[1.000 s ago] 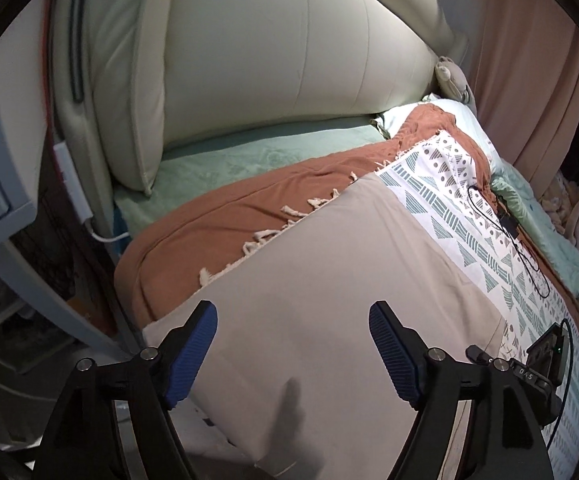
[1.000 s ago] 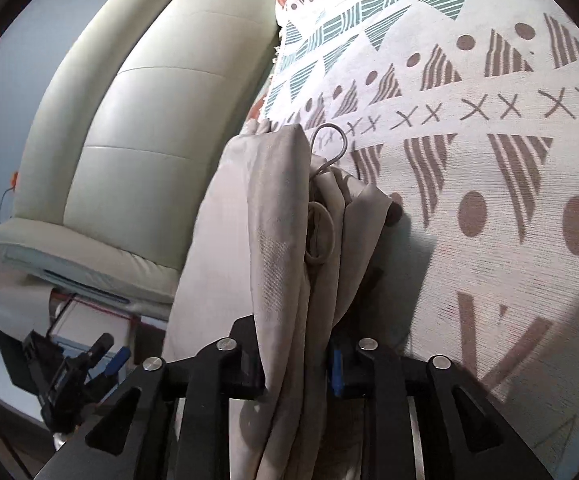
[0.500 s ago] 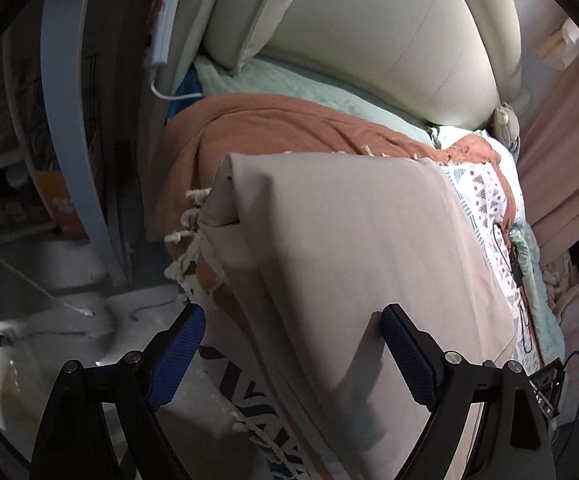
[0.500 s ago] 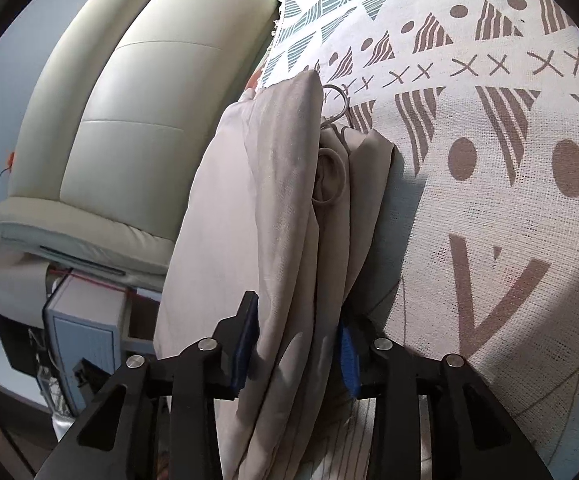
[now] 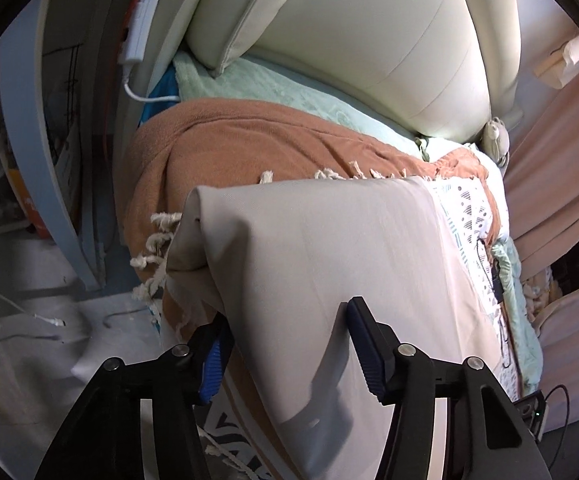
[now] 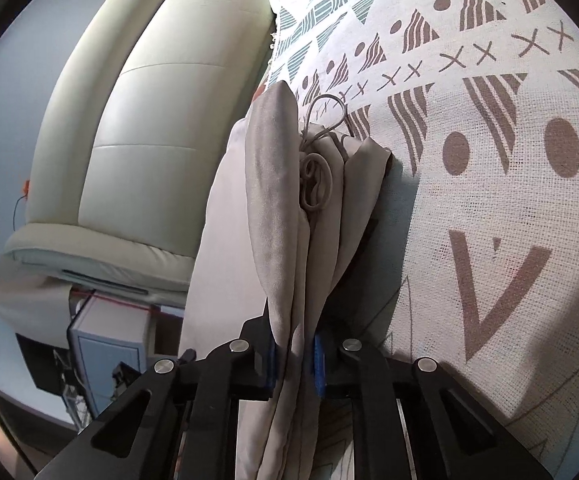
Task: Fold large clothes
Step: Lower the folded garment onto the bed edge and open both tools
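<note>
My left gripper (image 5: pixel 285 344), black-framed with blue ribbed pads, has just been closing, and the folded edge of the large beige cotton garment (image 5: pixel 329 264) sits between its jaws. The left pad is tucked under the hanging fold and the right pad lies against the cloth's upper face, but I cannot tell whether they already press it. Beyond the jaws the garment runs up and away as a smooth flat panel, its far left corner folded over into a thick rounded edge. Under it lies a rust-orange fringed blanket (image 5: pixel 229 148), and past that a pale mint quilted cover (image 5: pixel 289 92) below the cream padded headboard (image 5: pixel 369 32). To the right of the panel a strip of white bedspread with teal and brown geometric print (image 5: pixel 469 208) shows.

My right gripper (image 6: pixel 293 356), of the same build, has also just been closing and is pinched tight on a bunched stack of the garment's layers (image 6: pixel 273 184), which stand up between the pads in several vertical folds. A beige drawstring cord (image 6: pixel 317 184) curls in a loop among those folds just ahead of the jaws. To the right of them the printed bedspread (image 6: pixel 489 152) fills the view; to the left the headboard (image 6: pixel 137 100) curves away.
</note>
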Motion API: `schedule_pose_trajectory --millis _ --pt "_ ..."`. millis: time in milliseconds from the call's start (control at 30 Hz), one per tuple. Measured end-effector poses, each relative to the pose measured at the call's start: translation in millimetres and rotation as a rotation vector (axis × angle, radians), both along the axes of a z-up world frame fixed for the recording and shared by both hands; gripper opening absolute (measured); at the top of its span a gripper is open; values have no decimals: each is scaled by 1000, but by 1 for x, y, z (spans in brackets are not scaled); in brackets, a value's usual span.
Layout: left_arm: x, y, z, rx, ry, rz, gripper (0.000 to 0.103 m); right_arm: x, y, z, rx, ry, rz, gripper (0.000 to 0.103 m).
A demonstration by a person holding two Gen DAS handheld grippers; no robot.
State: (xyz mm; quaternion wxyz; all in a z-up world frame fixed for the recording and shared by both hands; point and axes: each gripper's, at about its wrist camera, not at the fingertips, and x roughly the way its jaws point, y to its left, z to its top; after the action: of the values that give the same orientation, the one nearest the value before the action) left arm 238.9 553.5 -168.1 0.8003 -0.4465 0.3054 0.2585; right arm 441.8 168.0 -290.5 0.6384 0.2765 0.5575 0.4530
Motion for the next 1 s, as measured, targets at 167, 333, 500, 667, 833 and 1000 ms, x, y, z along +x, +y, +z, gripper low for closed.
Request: schedule_pose_trajectory --millis 167,333,500,667,833,1000 --pt "19 9 12 46 27 -14 53 -13 3 8 -26 -22 12 14" --pt "24 6 8 58 53 -20 53 -11 6 4 -28 -12 17 13" --pt "19 -10 8 96 73 -29 54 -2 4 -5 -24 -1 5 13" --pt "11 -27 15 131 108 -59 58 -7 2 0 -78 -64 0 23" --pt "3 -54 28 193 98 -104 83 -14 -10 19 -149 -146 13 57" --pt "0 -81 45 243 88 -166 91 -29 -28 38 -245 -244 6 71"
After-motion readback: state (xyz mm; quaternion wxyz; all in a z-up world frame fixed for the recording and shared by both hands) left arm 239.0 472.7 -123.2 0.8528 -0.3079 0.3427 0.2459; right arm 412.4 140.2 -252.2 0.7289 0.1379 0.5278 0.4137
